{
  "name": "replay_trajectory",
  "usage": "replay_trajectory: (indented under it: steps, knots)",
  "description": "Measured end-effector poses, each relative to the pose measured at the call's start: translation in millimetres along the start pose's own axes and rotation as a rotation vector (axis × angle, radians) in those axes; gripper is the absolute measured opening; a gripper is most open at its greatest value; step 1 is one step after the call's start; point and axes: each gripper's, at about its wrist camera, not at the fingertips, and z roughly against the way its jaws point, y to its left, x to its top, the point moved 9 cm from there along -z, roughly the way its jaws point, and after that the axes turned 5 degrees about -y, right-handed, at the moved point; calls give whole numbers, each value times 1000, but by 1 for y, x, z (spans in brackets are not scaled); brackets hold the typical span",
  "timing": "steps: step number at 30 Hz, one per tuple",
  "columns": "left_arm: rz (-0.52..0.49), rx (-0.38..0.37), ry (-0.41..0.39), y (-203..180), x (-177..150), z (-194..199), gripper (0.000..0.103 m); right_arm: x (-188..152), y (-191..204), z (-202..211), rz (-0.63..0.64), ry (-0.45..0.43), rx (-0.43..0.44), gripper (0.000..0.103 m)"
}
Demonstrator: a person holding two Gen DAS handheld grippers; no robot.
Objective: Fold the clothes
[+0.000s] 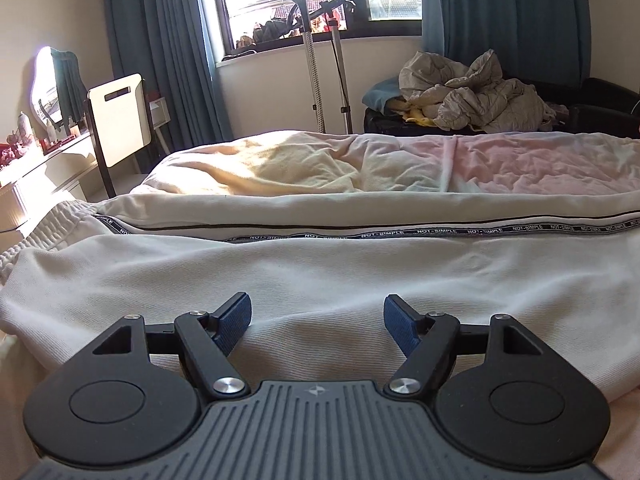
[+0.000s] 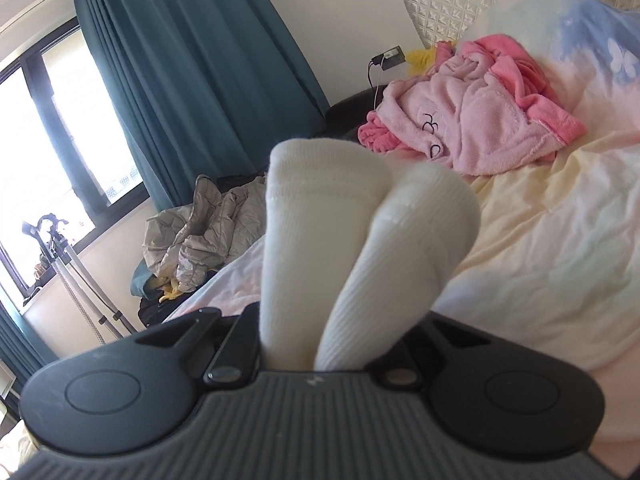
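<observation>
White sweatpants (image 1: 320,264) with a black "NOT-SIMPLE" side stripe lie flat across the bed, waistband at the left. My left gripper (image 1: 317,322) is open and empty, low over the near edge of the pants. My right gripper (image 2: 316,344) is shut on the ribbed cuff end of the white pants (image 2: 360,220), which bunches up between the jaws and hides the fingertips. It is lifted above the bed.
The pastel bedspread (image 1: 520,160) covers the bed. A pink fleece robe (image 2: 472,120) lies near the pillow (image 2: 580,52). A grey quilted jacket (image 1: 480,96) is heaped beyond the bed. A garment steamer stand (image 1: 320,60), a chair (image 1: 116,120) and a dressing table (image 1: 48,156) stand at the left.
</observation>
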Motion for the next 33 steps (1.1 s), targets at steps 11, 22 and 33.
replay_trajectory:
  steps: [11,22,33]
  knots:
    - [18,-8,-25,5,10,3,77,4,85,21,264,-59,99,8]
    - [264,15,-288,87,56,78,77,-78,289,79,622,-112,468,8]
    - [404,-13,-285,128,38,83,77,-278,326,159,911,101,675,9]
